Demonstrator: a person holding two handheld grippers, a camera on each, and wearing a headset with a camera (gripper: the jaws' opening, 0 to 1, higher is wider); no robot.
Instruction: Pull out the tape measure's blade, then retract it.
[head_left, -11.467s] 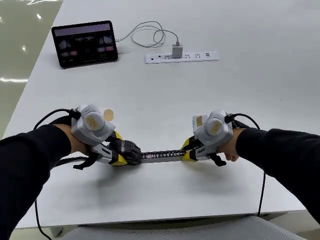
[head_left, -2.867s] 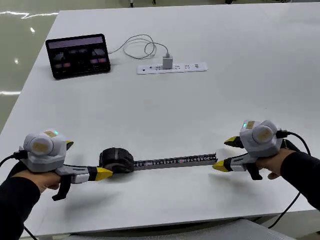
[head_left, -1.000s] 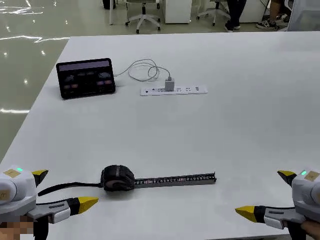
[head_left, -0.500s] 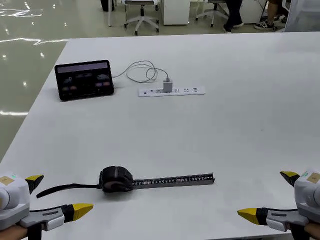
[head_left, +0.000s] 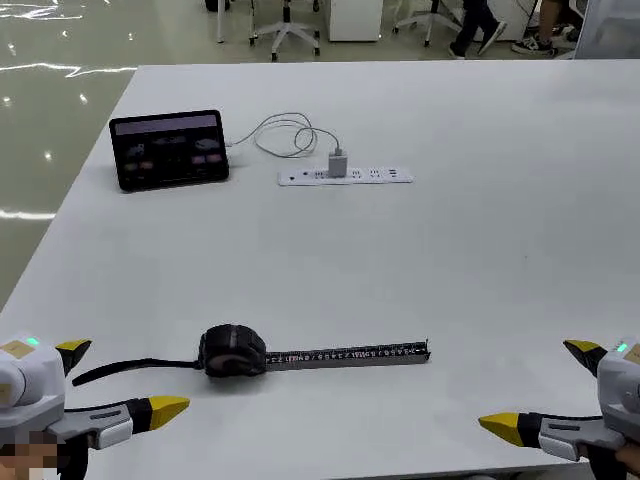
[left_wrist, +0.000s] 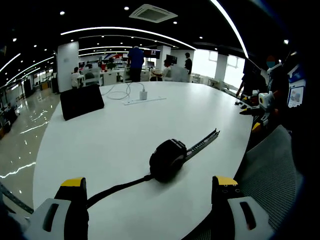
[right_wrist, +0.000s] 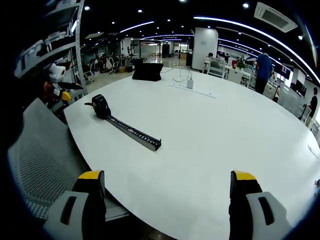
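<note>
1. The tape measure (head_left: 233, 351) lies on the white table (head_left: 430, 240), low and left of the middle in the head view. Nothing holds it.
2. Its blade (head_left: 350, 354) sticks out to the right and lies flat on the table. It is out and not yet pulled back in. A black strap (head_left: 120, 369) trails off to the left.
3. The left gripper (head_left: 122, 377) is in the lower left corner. Its jaws are spread wide and hold nothing. It is near the strap but does not touch the tape measure.
4. The right gripper (head_left: 540, 387) is in the lower right corner. It too is spread wide and holds nothing. It is well apart from the blade's tip.
5. The round black body looks chunky and a bit heavy, and maybe rubbery. I think it is best pinched across its flat sides.
6. The blade looks thin and springy, so it may bend or kink. The small hook at its tip looks like the best place to pinch.
7. The blade may snap back fast, so the body needs a firm hold.
8. A tablet (head_left: 168, 150) and a power strip (head_left: 345, 176) sit far off in the upper left.
</note>
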